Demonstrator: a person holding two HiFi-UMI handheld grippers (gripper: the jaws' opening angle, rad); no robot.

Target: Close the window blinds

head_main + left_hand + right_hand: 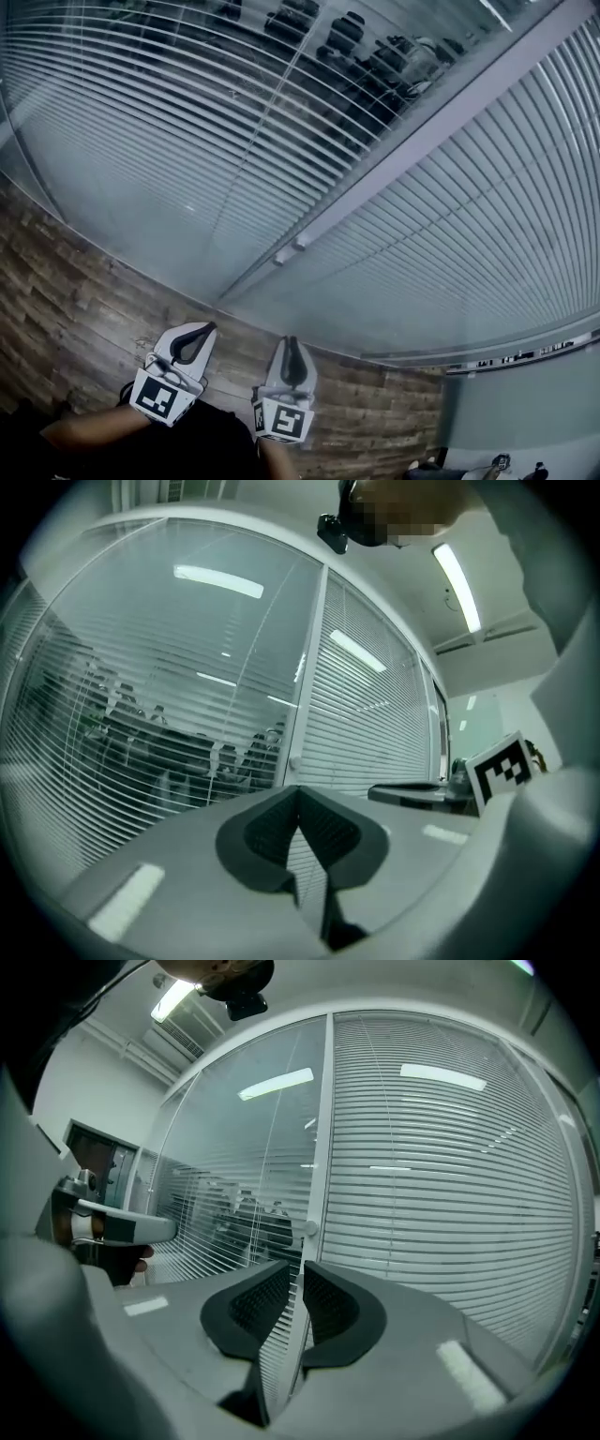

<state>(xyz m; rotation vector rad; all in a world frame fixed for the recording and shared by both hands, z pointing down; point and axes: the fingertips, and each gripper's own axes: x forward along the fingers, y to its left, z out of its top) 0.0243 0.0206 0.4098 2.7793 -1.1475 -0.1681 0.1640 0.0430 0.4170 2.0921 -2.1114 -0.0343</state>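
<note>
Two glass panes with slatted blinds fill the head view. The left blind has its slats tilted open, and chairs show through it. The right blind looks shut and opaque. A white post with a small knob divides them. A thin cord hangs down the left pane. Both grippers are low in the head view, apart from the glass and pointing toward it. My left gripper has its tips together, holding nothing. My right gripper shows a narrow gap between its jaws, with nothing in it.
A wood-look floor runs up to the glass. Chairs stand in the room behind the left pane. A dark door lies far left of the panes. A pale wall meets the right pane low on the right.
</note>
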